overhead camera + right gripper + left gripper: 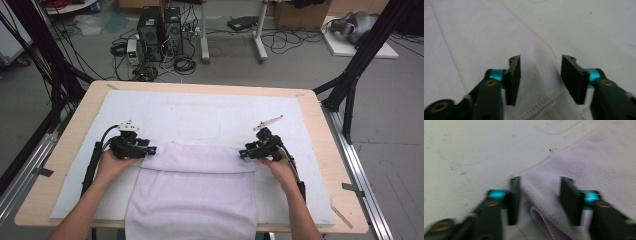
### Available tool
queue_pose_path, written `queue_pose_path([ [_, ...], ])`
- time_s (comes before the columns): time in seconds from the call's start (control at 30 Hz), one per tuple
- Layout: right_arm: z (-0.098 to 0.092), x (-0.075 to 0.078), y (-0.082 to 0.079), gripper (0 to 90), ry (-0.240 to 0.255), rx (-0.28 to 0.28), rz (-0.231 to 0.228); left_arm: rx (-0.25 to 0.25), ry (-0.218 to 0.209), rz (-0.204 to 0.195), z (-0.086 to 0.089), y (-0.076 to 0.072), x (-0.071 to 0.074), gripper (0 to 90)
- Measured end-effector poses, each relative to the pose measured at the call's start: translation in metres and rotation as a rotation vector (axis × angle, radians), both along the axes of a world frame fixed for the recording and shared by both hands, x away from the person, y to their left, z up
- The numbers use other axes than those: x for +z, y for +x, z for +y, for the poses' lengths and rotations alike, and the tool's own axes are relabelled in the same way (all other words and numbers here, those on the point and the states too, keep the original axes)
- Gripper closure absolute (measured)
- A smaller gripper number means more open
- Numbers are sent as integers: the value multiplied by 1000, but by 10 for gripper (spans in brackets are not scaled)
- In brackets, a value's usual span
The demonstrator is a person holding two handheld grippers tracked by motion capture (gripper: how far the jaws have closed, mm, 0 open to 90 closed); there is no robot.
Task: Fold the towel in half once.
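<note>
Item: lilac towel (192, 192), soft, limp, light; my left gripper (540, 195) and right gripper (540, 75) gape over its folded corners, best pinched there.

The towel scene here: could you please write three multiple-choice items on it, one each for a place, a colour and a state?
1. Where does the towel hang over the table?
A. near edge
B. far edge
C. left edge

2. What colour is the towel?
A. dark green
B. pale lilac
C. bright red

3. How are the right gripper jaws?
A. clamped on a cup
B. open over the towel's corner
C. shut on nothing

Answers: 1 A, the cloth drops off the person's side; 2 B, all views show lilac; 3 B, a gap shows, with cloth below.
</note>
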State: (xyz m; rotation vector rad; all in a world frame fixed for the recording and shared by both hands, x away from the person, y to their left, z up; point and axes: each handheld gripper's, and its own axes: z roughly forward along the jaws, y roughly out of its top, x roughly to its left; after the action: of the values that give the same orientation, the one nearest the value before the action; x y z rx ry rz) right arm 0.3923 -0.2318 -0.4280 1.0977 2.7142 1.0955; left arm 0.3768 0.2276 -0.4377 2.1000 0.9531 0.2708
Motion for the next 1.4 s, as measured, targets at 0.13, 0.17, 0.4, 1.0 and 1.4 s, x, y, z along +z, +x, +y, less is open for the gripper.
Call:
queue_pose_path([
  [0.13,6,2,-5,755,-20,29,-61,13,29,-101,-4,-6,6,827],
  [0.17,6,6,-6,778,-20,24,-83,16,19,-112,-4,-7,9,827],
  [0.4,1,25,-18,810,7,25,-162,45,-30,-168,6,-18,26,826],
  [1.0,-9,55,-107,796,97,161,-319,-54,-20,-300,14,-109,33,803],
  [1.4,-22,48,-107,646,119,154,-279,-79,-83,-255,23,-120,30,579],
])
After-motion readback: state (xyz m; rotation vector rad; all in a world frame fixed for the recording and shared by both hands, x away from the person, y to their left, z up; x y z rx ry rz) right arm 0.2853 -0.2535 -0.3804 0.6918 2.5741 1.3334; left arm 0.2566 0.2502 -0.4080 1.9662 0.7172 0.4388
